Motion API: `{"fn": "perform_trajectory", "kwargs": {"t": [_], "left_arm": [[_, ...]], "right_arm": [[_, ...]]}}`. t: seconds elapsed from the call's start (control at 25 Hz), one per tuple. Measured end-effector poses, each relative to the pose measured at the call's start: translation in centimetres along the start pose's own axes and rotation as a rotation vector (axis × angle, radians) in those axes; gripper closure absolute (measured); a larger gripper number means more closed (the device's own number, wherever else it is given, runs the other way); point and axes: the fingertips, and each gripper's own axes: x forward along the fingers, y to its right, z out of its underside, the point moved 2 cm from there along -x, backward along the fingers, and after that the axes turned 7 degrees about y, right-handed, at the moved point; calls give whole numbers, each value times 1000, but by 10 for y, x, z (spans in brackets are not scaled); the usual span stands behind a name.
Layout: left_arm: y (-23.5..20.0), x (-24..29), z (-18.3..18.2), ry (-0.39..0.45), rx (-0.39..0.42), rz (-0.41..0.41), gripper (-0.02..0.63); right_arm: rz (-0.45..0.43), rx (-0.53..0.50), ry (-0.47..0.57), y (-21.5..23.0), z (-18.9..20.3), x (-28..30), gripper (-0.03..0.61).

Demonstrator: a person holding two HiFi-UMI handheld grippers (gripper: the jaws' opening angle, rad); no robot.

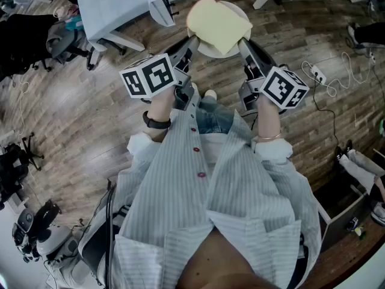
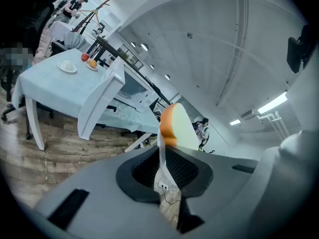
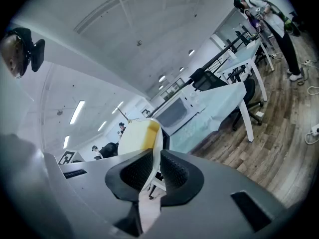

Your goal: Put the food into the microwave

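Where the person stands on the wood floor [image 1: 72, 107], a white plate [image 1: 208, 49] hangs out in front of the chest, carried between both tools. The left gripper [image 1: 191, 41] is pinching the plate's left rim and the right gripper [image 1: 243, 43] is pinching its right rim, each marker cube sitting nearer the body. A pale slice of bread [image 1: 218, 23] lies on the plate and covers most of it. Looking along the left gripper [image 2: 164, 156], its dark ribbed pads are pressed onto the thin edge of the plate [image 2: 161, 138], and the bread [image 2: 175, 126] shows edge-on beyond them with an orange-brown crust. Along the right gripper [image 3: 153, 168] it is the same: pads clamped on the plate [image 3: 157, 144], the bread [image 3: 133, 136] rising just past them. Farther off in that view a white microwave [image 3: 174, 114] sits on a table [image 3: 219, 106] under a pale cloth, well apart from the plate. A second table [image 2: 50, 86], seen from the left gripper, carries small dishes and a red fruit.
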Motion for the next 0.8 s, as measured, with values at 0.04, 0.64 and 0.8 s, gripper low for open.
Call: {"fn": "perform_trajectory", "kwargs": {"t": [0.04, 0.64, 0.8], "left_arm": [[0, 0, 0, 1, 2, -1, 568], [-6, 12, 24, -20, -10, -12, 568], [3, 16, 34, -28, 7, -20, 568]], "right_arm": [[-5, -6, 4, -1, -1, 1, 518], [23, 7, -4, 21, 8, -7, 518], [22, 8, 9, 29, 3, -20, 518]]}}
